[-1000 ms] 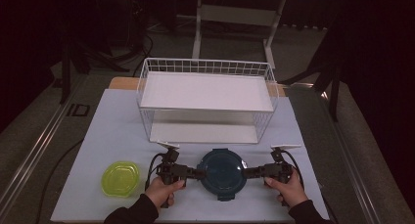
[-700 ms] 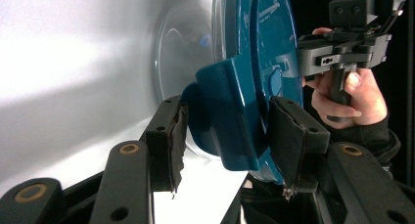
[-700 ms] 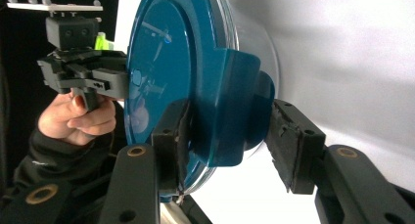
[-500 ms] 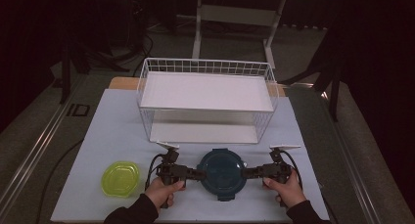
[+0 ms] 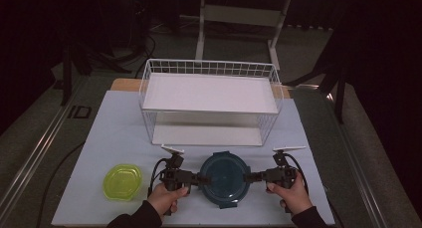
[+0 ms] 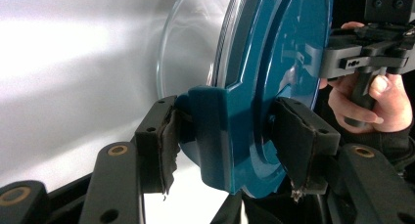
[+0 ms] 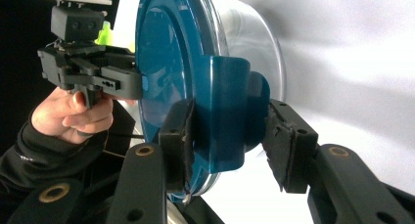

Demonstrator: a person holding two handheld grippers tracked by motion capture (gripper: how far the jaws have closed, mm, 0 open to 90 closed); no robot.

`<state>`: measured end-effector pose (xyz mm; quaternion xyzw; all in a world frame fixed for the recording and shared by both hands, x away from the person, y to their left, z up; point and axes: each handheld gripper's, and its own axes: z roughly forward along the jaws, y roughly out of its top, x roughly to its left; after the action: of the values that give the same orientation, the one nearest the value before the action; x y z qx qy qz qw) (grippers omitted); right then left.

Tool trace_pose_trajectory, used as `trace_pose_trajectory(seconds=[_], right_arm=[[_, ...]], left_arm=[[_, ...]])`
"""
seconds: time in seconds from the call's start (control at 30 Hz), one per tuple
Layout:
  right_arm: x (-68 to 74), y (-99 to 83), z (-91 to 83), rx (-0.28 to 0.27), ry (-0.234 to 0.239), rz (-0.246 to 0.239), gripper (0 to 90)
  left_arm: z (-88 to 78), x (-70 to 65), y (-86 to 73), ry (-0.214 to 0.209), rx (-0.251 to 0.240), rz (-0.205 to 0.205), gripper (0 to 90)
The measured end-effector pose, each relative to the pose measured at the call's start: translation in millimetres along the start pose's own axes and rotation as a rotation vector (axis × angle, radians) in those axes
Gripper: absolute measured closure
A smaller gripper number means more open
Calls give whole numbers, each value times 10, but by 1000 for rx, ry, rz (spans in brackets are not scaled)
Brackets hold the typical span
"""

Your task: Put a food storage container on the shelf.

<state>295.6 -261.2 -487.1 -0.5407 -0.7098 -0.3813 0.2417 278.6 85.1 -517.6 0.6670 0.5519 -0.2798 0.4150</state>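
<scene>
A teal-lidded container (image 5: 225, 178) sits on the near edge of the white table (image 5: 318, 153), flanked by a person's two hand-held tongs. The left gripper (image 5: 203, 178) pinches the container at its left clip (image 6: 215, 136), both pads lying against it, though its jaws have just been easing wider. The right gripper (image 5: 247, 177) straddles the right clip (image 7: 227, 116). Its jaws have just been closing, and one pad looks a sliver short of contact, so that side is not yet clamped.

The step in hand appears to be taking hold at both sides, probably for a two-handed lift. The next move calls for the right tongs to finish biting and the left to firm up, then an even rise to keep the container level.

Nothing can be seen through its clear bowl. A lidded yellow tub (image 5: 122, 181) lies near left, its contents impossible to make out. Nothing is visible on the two shelves of the wire rack (image 5: 209, 68) at the far side.
</scene>
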Motion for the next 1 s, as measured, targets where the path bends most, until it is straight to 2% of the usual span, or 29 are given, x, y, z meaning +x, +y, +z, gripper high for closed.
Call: trace_pose_trajectory(seconds=[0.1, 0.17, 0.5, 0.77, 1.0], right_arm=[[-29, 2, -2, -1, 5, 12, 561], [-48, -11, -12, -2, 8, 12, 561], [-52, -40, -24, -9, 19, 8, 561], [48, 11, -117, -36, 36, -5, 562], [158, 81, -213, -62, 41, -16, 563]], left_arm=[[-5, 13, 0, -16, 1, 3, 451], [-18, 31, -8, -42, 1, 2, 474], [-30, 13, -35, -48, 19, 20, 481], [-143, -151, 63, -47, -4, 52, 485], [-228, -281, 154, -45, -23, 60, 485]])
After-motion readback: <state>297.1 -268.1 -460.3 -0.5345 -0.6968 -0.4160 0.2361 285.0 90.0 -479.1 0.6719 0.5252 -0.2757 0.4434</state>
